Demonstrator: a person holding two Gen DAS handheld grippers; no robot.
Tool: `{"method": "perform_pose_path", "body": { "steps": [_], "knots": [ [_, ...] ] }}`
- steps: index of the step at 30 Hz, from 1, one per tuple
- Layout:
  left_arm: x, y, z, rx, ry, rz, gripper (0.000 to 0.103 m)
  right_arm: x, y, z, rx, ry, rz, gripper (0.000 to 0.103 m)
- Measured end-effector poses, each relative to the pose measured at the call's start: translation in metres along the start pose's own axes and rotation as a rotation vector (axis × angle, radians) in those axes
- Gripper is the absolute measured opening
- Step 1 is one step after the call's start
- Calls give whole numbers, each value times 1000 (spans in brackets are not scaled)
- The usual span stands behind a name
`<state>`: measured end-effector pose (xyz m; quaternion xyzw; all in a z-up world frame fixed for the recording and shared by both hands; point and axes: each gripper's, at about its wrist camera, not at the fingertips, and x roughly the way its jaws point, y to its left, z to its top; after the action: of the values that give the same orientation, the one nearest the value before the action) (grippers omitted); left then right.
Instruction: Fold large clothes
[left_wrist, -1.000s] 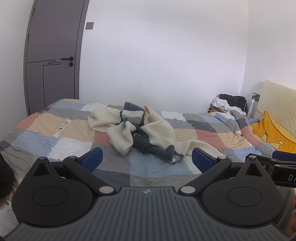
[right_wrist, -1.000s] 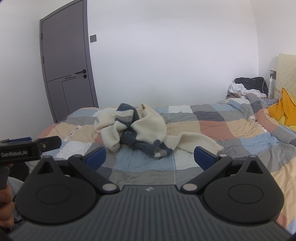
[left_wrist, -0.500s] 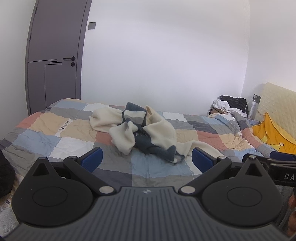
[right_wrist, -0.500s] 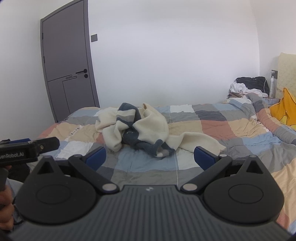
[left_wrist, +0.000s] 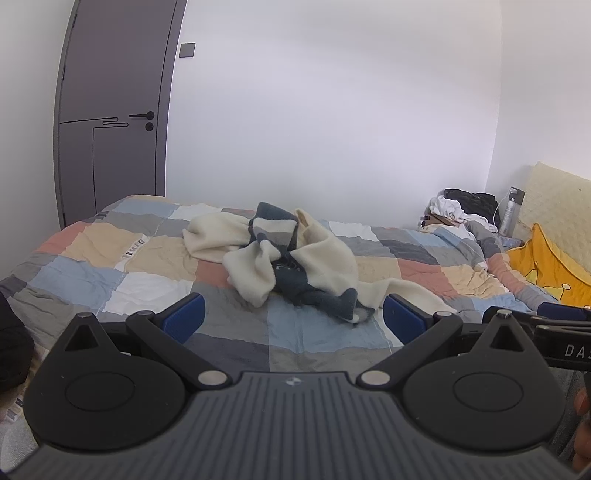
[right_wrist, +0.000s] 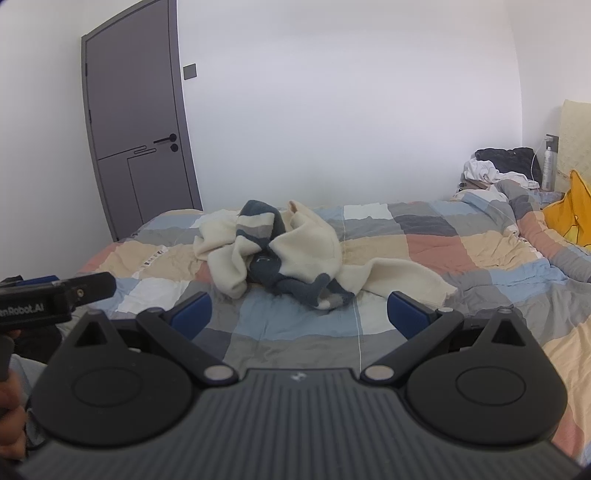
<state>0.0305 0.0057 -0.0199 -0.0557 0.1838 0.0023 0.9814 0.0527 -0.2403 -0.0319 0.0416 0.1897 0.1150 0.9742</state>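
A crumpled cream fleece garment with navy and grey striped parts (left_wrist: 291, 258) (right_wrist: 280, 254) lies bunched mid-bed on the pastel checked quilt (left_wrist: 110, 266) (right_wrist: 443, 251). The left claw (left_wrist: 291, 319) and right claw (right_wrist: 299, 314) both hang spread wide apart, empty, short of it.

Left gripper (left_wrist: 291, 317) spread wide, crumpled cream-and-navy garment (left_wrist: 291, 258) on patchwork bed (left_wrist: 92, 273), grey door (left_wrist: 110, 110) behind

1 crumpled garment (left_wrist: 291, 258), 1 checked quilt (left_wrist: 92, 273), 1 yellow cushion (left_wrist: 546, 266), 1 door (left_wrist: 110, 110) and 2 grippers, the left gripper (left_wrist: 291, 319) and the right gripper (right_wrist: 299, 314), are counted.
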Motion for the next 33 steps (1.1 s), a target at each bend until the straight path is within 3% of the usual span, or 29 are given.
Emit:
{"method": "perform_pose_path", "body": {
  "steps": [33],
  "knots": [
    [7,-7,11,-2,23,-4,103,12,-3,2,17,25,14,103]
  ]
}}
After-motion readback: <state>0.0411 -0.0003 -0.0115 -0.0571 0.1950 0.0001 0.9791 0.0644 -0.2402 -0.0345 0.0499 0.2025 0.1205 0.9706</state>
